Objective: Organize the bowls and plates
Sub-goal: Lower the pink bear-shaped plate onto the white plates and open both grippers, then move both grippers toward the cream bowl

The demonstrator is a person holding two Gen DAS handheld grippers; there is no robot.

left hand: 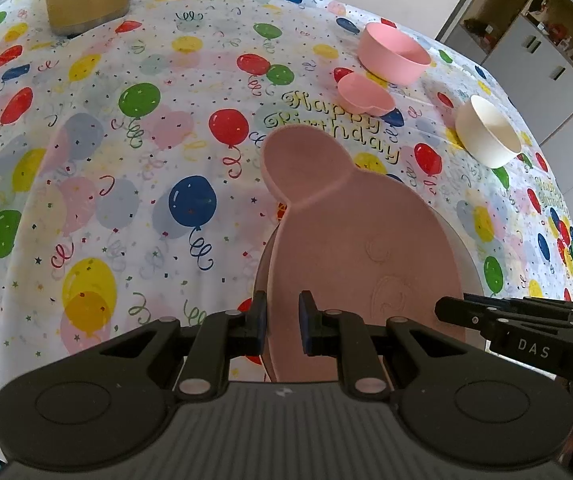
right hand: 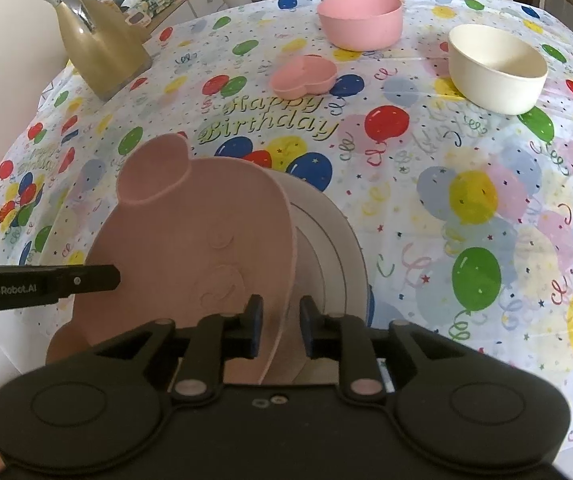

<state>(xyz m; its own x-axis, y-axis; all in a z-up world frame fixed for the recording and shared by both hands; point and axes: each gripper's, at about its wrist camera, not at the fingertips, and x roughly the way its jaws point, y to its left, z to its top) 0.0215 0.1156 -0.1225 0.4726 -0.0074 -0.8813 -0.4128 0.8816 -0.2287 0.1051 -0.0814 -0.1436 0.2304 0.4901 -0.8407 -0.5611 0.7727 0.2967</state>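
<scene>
Right gripper (right hand: 281, 330) at lower centre, jaws slightly parted around the rim of a pink bear-shaped plate (right hand: 190, 232) — a white plate (right hand: 338, 248) beneath it. Left gripper (right hand: 66, 282) enters at left edge. Upper frame: pink bowl (right hand: 360, 20), cream bowl (right hand: 496, 68), small pink dish (right hand: 302, 76), glass jug (right hand: 98, 48) — all on balloon tablecloth (right hand: 466, 208).

Eared plate (right hand: 190, 232) atop round plate (right hand: 334, 256); bowls (right hand: 494, 68) behind.
</scene>
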